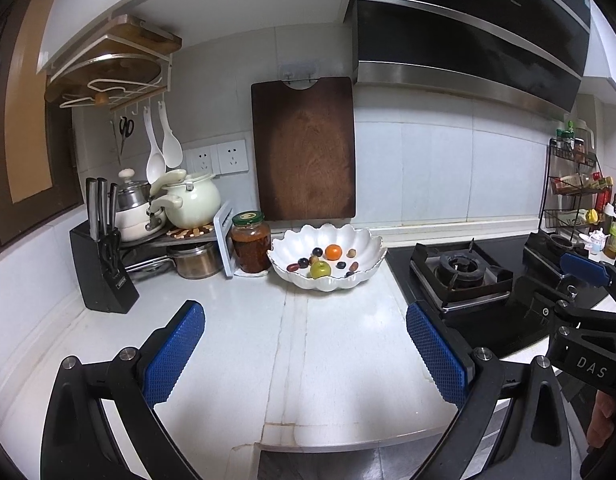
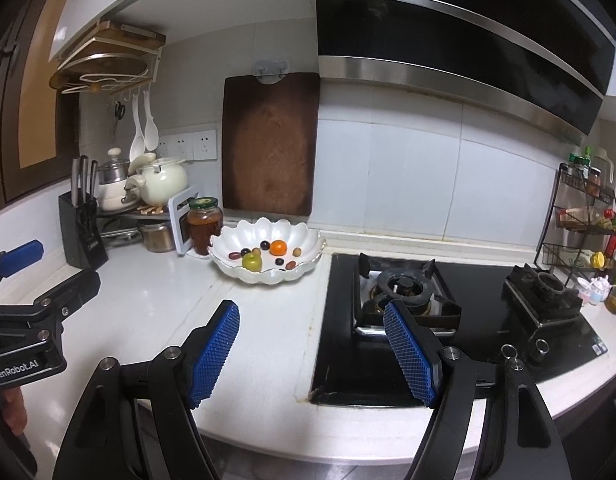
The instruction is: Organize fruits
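A white scalloped bowl (image 1: 328, 276) at the far side of the counter (image 1: 228, 340) holds an orange (image 1: 332, 251), a green apple (image 1: 321, 269) and small dark fruits. A lidded jar (image 1: 251, 246) of reddish preserve stands just left of it. The left gripper (image 1: 304, 356) and right gripper (image 2: 312, 352) hover near, jaws spread, holding nothing.

White scalloped bowl (image 1: 364, 276), orange fruit (image 1: 332, 252), green fruit (image 1: 321, 269), brown cutting board (image 1: 304, 152)

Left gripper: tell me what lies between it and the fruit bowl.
Only bare white countertop. In the left wrist view the left gripper stands open and empty, and nothing lies on the stretch up to the white scalloped fruit bowl.
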`<action>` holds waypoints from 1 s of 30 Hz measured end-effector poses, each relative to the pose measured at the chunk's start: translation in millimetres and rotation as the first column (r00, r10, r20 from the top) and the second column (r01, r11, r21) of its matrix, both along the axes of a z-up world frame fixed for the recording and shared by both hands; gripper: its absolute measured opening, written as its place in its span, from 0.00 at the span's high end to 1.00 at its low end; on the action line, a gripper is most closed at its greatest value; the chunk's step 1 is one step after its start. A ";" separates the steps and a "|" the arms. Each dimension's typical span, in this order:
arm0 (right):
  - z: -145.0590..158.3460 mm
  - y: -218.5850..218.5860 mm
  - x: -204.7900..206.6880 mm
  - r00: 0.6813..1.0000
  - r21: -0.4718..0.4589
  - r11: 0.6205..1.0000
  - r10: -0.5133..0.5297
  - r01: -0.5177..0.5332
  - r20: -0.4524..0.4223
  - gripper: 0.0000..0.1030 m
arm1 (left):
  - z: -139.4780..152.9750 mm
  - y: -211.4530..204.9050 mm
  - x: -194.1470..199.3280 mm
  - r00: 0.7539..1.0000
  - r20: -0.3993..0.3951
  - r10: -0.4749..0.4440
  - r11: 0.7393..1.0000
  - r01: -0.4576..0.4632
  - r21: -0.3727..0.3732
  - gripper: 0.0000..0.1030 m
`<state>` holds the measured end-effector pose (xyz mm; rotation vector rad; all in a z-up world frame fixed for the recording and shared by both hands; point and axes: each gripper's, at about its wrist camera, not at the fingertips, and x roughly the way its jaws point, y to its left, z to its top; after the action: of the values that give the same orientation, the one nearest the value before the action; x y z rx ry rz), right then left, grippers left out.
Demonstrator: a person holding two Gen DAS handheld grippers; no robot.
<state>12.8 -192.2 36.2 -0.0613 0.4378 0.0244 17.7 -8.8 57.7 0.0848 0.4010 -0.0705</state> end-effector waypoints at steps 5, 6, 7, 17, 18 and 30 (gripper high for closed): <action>-0.1 -1.2 -3.8 1.000 0.000 1.000 0.000 0.000 0.002 0.27 | 0.5 0.0 -4.8 1.000 0.002 0.001 1.000 -0.001 0.001 0.00; -0.4 -1.7 -4.8 1.000 0.000 1.000 -0.003 0.003 0.001 0.27 | 0.7 -0.1 -5.1 1.000 0.002 -0.002 1.000 0.002 -0.002 0.00; -0.7 -1.7 -5.4 1.000 0.001 1.000 -0.002 0.002 0.000 0.27 | 1.1 -0.5 -5.7 1.000 0.003 -0.004 1.000 0.004 -0.002 0.00; -0.9 -4.1 -8.5 1.000 0.000 1.000 -0.006 0.006 0.004 0.26 | 2.3 -2.9 -9.4 1.000 0.005 -0.007 1.000 0.007 -0.005 0.00; -0.9 -4.4 -8.2 1.000 0.001 1.000 -0.005 0.005 0.004 0.27 | 2.5 -3.7 -9.9 1.000 0.006 -0.008 1.000 0.008 -0.004 0.00; -1.0 -9.7 -14.2 1.000 0.001 1.000 -0.011 0.011 0.004 0.27 | 3.0 -7.3 -11.0 1.000 0.005 -0.014 1.000 0.014 -0.009 0.00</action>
<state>-1.4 -201.9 35.2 -0.0576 0.4341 0.0142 6.7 -16.1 60.6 0.0789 0.3956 -0.0859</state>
